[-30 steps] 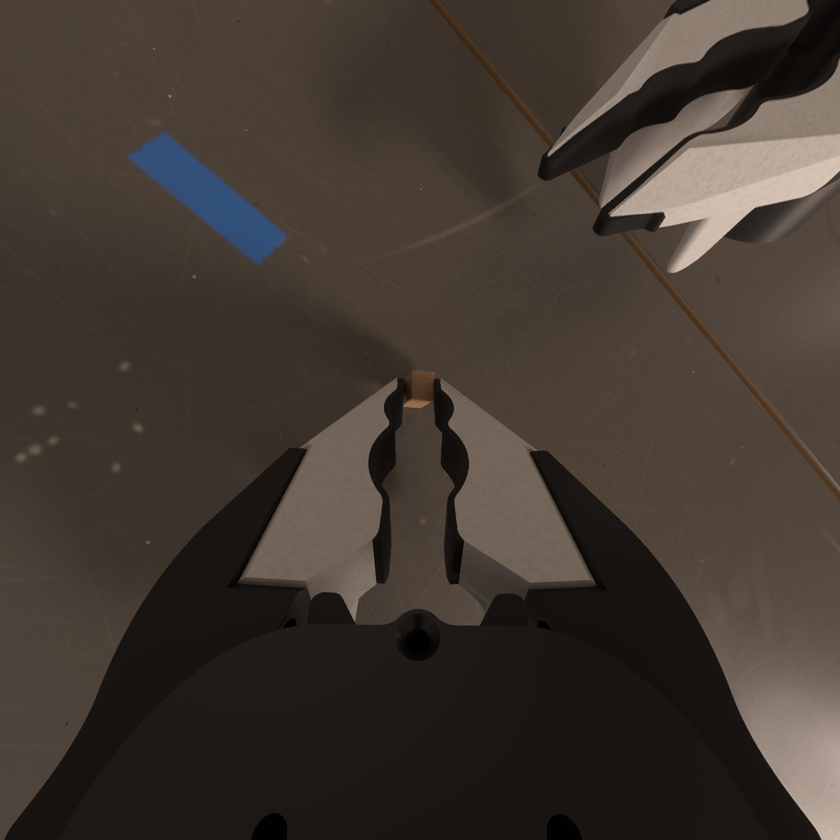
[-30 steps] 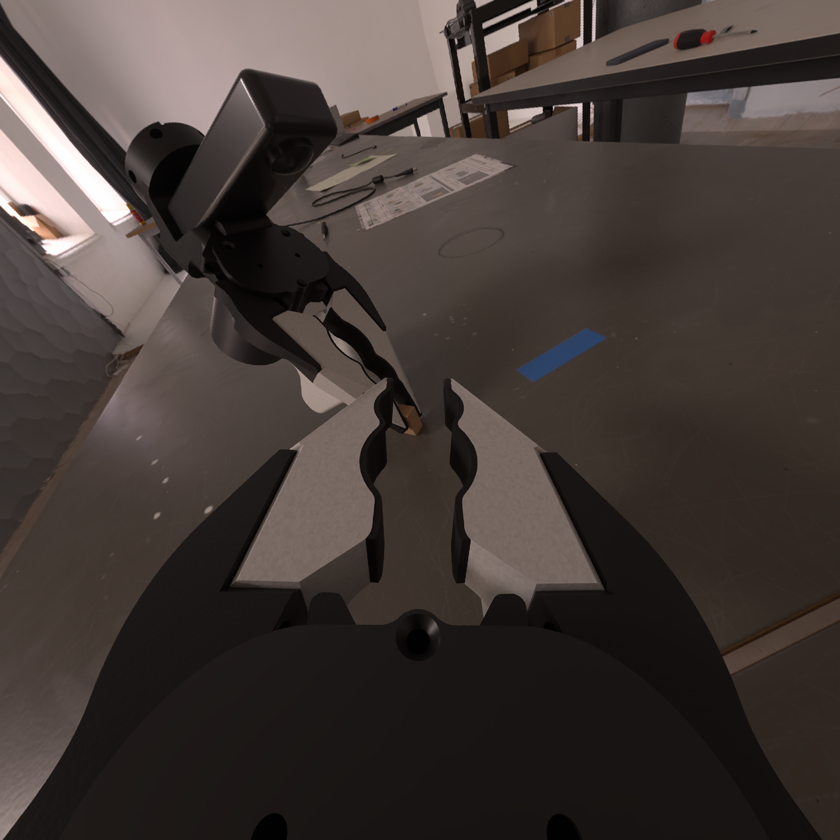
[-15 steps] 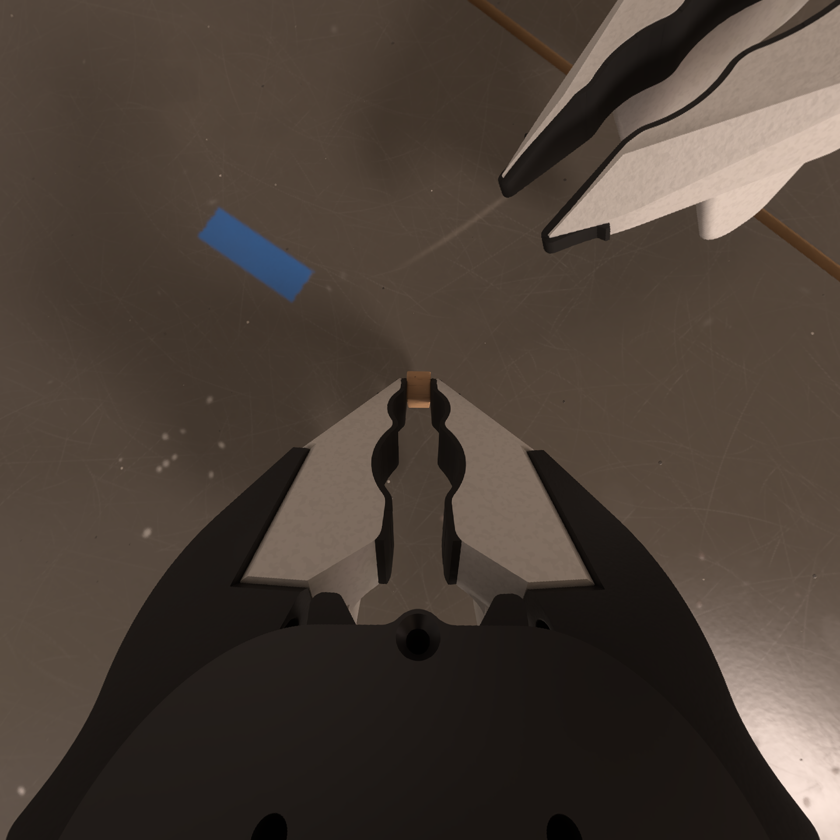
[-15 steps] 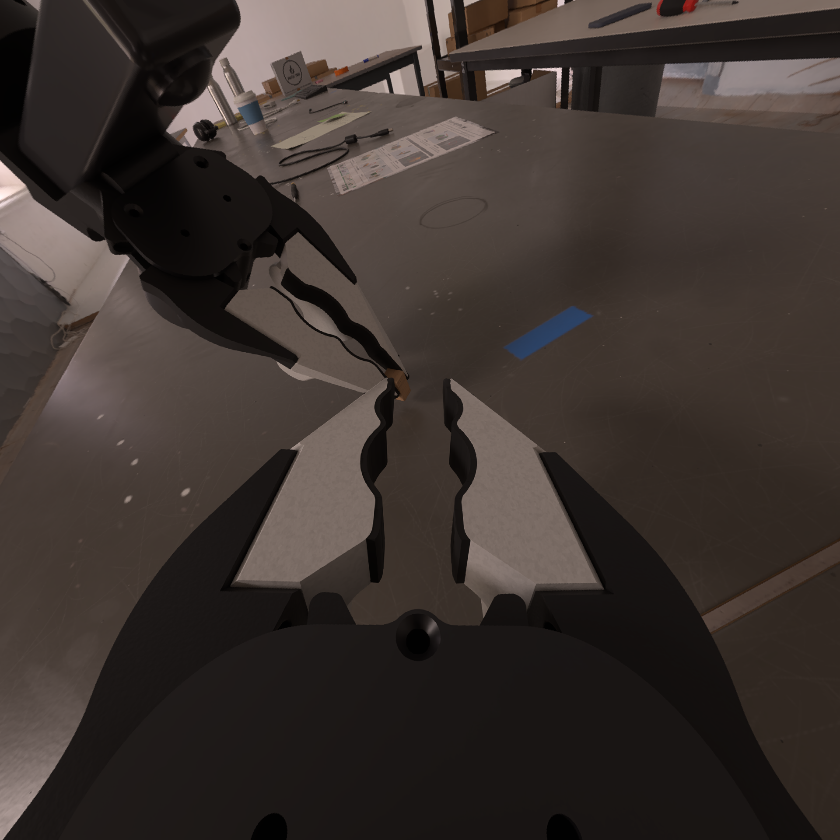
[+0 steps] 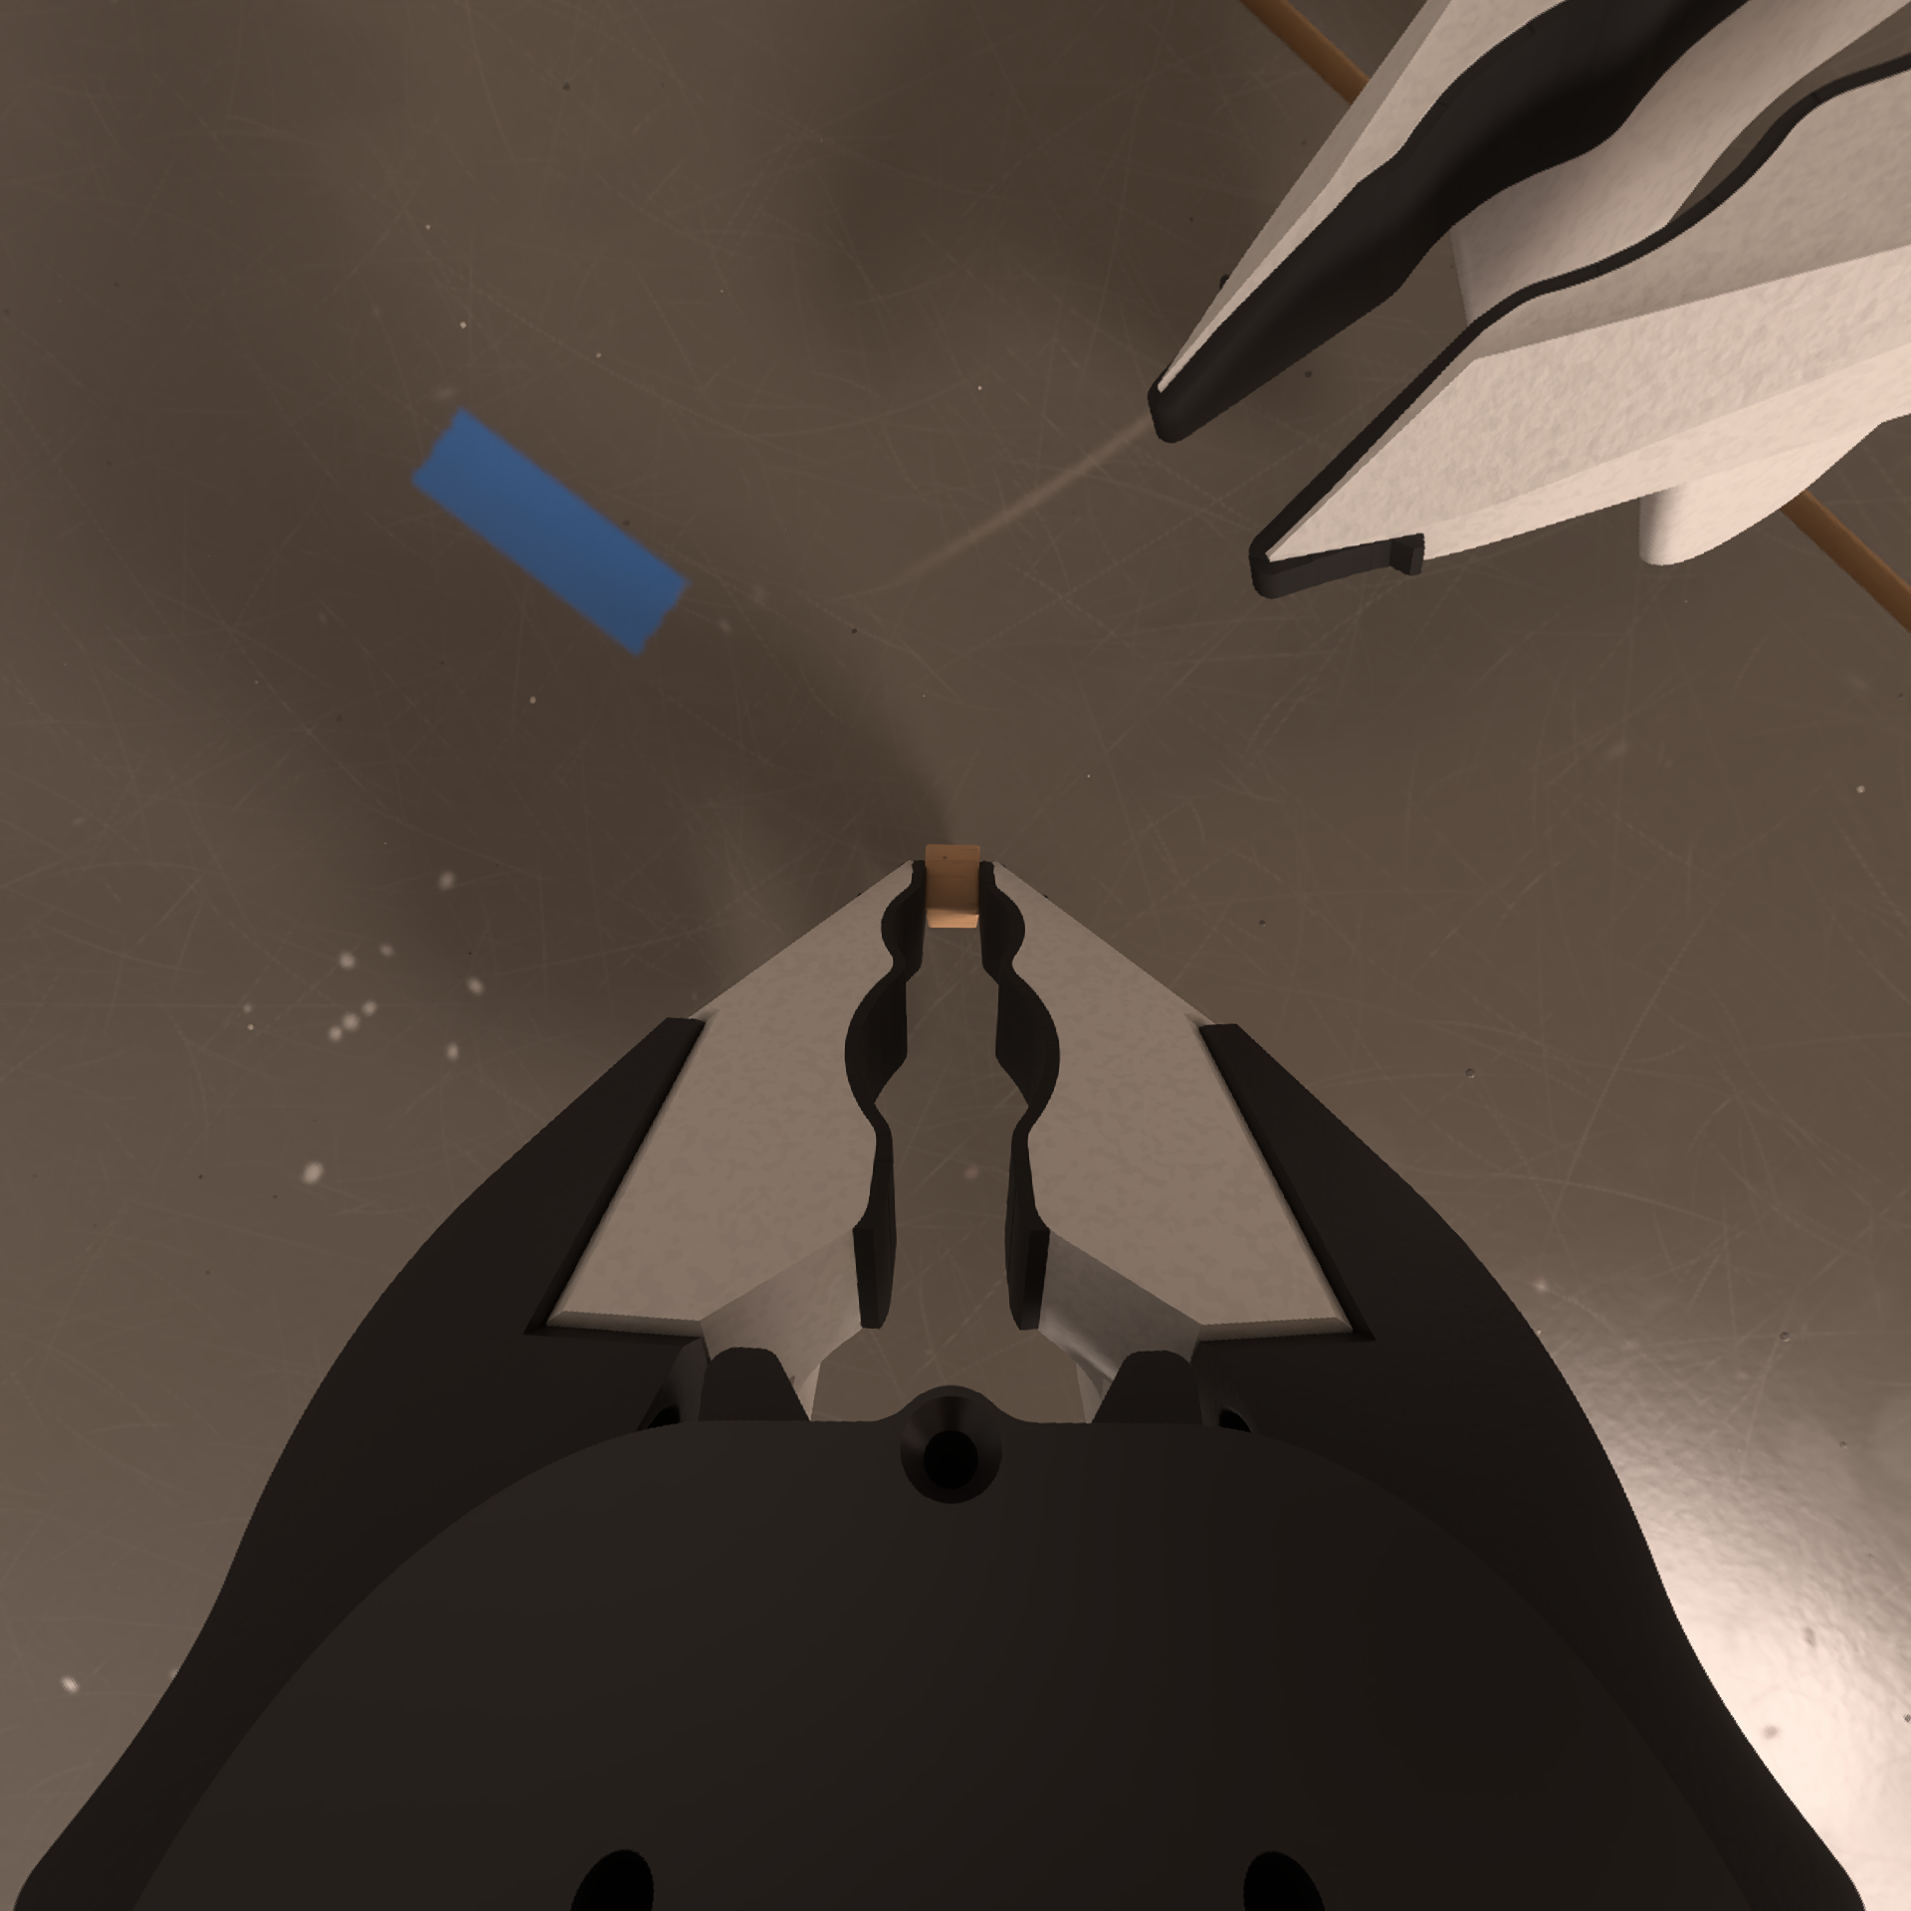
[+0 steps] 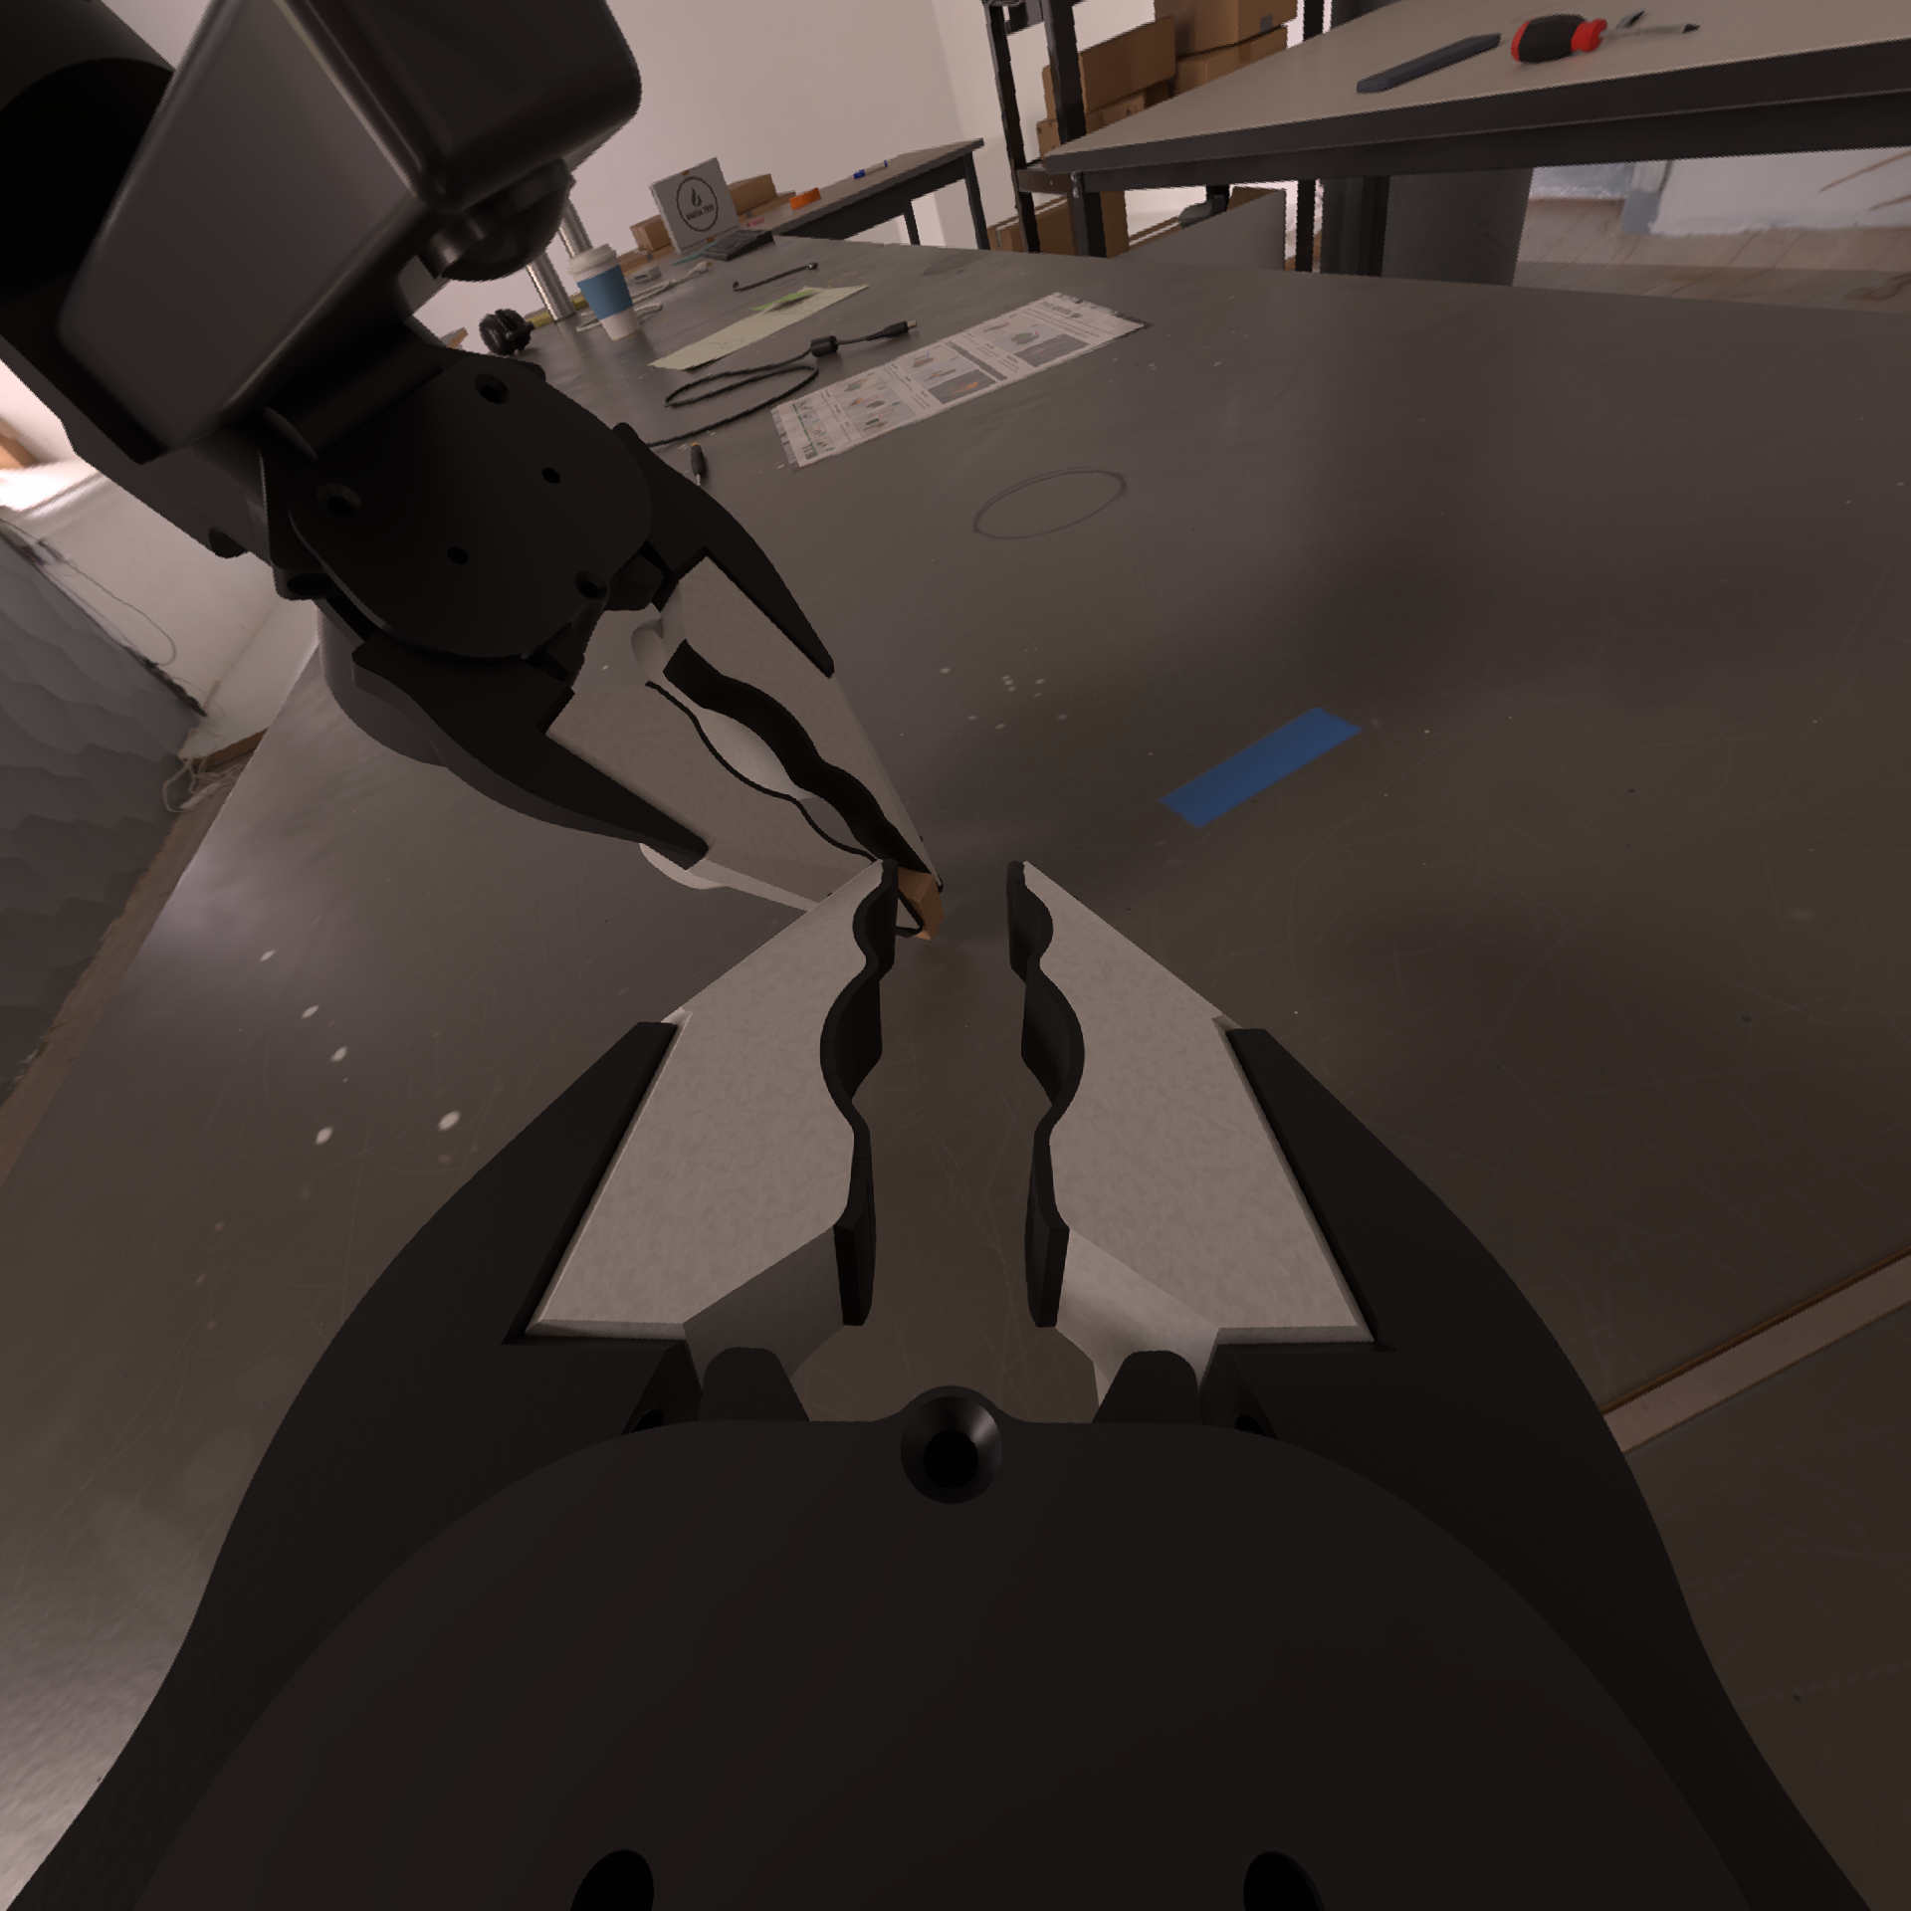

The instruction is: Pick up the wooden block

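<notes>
The small wooden block [image 5: 952, 887] is pinched between the tips of my left gripper [image 5: 952, 879], which is shut on it and holds it above the dark table [image 5: 1344, 931]. In the right wrist view the left gripper [image 6: 910, 879] comes in from the upper left with the block [image 6: 923, 902] at its tip, just off the table. My right gripper [image 6: 949, 889] is open and empty, its left fingertip right beside the block. The right gripper [image 5: 1231, 486] also shows at the upper right of the left wrist view.
A blue tape strip [image 5: 548, 529] lies on the table and also shows in the right wrist view [image 6: 1260, 765]. A printed sheet [image 6: 957, 377], a cable [image 6: 786, 367] and a cup [image 6: 605, 295] lie far back. The table edge [image 6: 1758, 1334] runs at the right.
My left gripper has lifted the block off the table, which looks farther away now. My right gripper has come closer, its tips now beside the block.
</notes>
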